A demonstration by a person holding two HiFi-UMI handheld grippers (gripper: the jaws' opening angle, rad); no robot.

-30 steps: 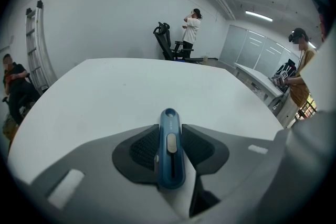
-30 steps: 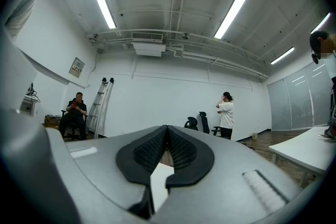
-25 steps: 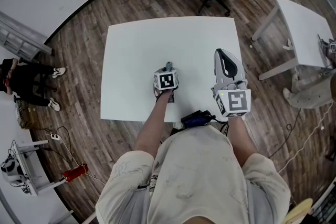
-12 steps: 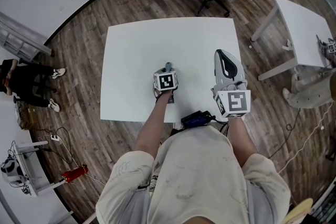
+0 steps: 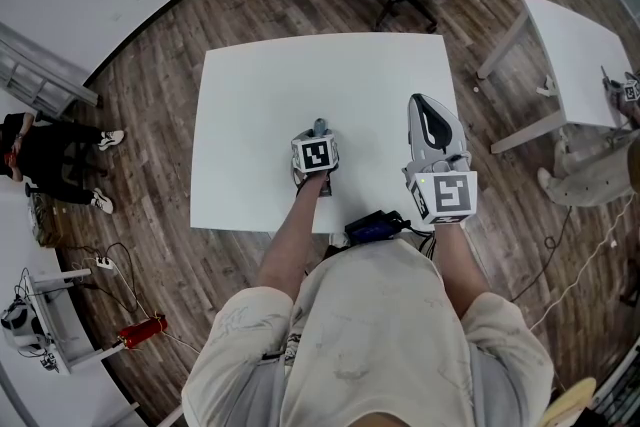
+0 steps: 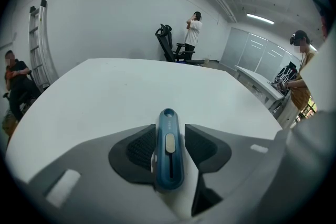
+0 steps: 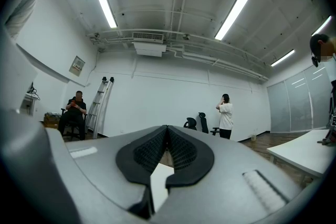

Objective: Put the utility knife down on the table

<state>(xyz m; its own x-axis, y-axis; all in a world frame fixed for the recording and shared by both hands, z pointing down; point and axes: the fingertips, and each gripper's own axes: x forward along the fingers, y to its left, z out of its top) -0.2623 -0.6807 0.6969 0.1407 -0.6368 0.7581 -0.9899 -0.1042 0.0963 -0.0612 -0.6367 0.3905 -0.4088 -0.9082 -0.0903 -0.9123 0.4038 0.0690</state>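
Head view: white table (image 5: pixel 260 105) on wood floor; left gripper (image 5: pixel 320 137) tilted down over its near middle, blue utility knife (image 5: pixel 321 126) poking out just ahead; right gripper (image 5: pixel 424 101) held level above the table's right near part, well apart from the knife. Left gripper view: jaws just now widening and parted, knife (image 6: pixel 169 155) lengthwise between the black pads (image 6: pixel 137 148), slider side up, thin gap showing on its right, not squeezed, white tabletop beneath and beyond. Right gripper view: pads (image 7: pixel 184 152) closed tip to tip, nothing between, aimed across the room toward a ladder (image 7: pixel 100 105) and a standing person (image 7: pixel 226 115).
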